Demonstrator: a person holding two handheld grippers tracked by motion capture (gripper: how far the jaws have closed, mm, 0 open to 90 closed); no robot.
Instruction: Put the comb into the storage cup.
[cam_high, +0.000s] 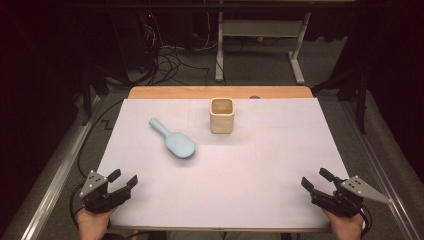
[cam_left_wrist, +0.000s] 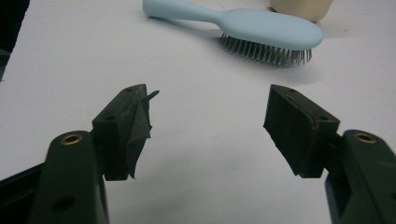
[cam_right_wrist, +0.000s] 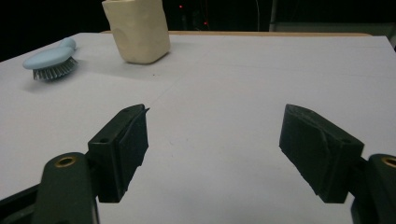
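Both tools rest at the near table edge, left tool (cam_high: 124, 181) and right tool (cam_high: 315, 179) gaping wide, empty. Farther in lies a pale blue hairbrush (cam_high: 173, 139), bristles down, handle pointing away-left. Beyond it stands a cream square cup (cam_high: 222, 116).

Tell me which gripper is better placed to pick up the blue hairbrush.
Left, probably. The left gripper sits open at the table's near left corner, on the same side as the hairbrush, which lies bristles down ahead of it. The right gripper, also open, would have to reach across the table.
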